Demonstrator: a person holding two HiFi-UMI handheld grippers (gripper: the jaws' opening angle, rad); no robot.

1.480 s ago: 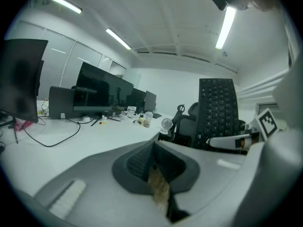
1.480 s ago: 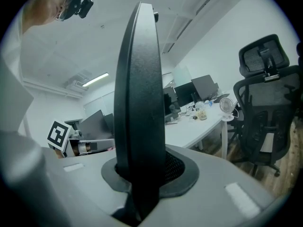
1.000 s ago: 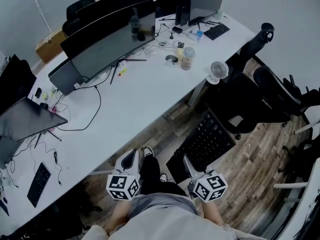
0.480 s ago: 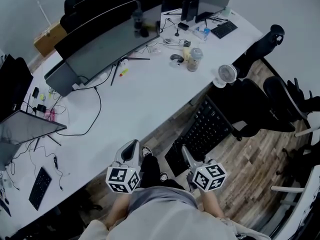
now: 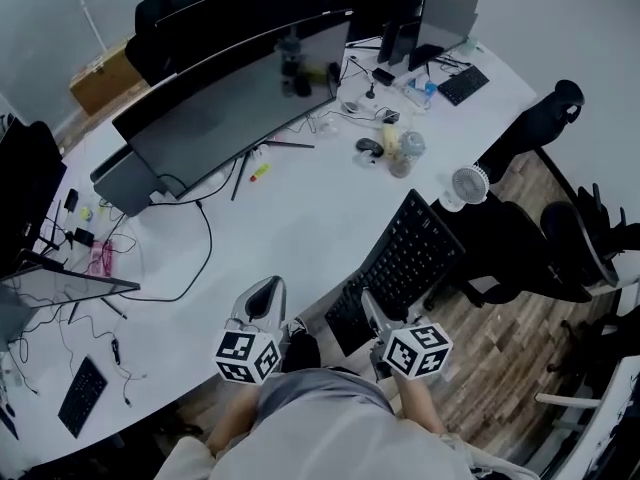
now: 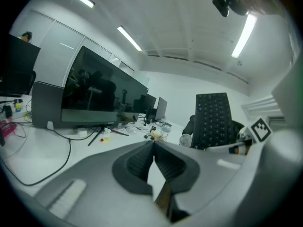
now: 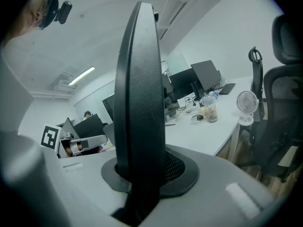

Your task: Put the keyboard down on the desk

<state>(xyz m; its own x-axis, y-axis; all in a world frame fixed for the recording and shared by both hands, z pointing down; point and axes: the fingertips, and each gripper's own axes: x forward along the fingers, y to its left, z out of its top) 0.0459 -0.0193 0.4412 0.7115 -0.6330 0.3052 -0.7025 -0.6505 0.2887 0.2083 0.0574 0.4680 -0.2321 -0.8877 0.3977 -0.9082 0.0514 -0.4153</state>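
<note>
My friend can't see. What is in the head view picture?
The right tool holds a black keyboard by its near end at the edge of a long white desk. The left tool hovers empty beside it, and a big curved monitor stands on the desk.

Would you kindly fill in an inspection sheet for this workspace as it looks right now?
Surface: white desk, bare stretch in front of the curved monitor.
Job's things: black keyboard, held off the desk at its front edge.
Clutter: jar, mouse, small fan, second keyboard at the far end.
Grippers: right tongs shut on the keyboard's near end; left tongs shut, empty.
Cables: black cable loops from the monitor across the desk.
Surroundings: office chairs on wood floor to the right; cardboard box behind the desk.
</note>
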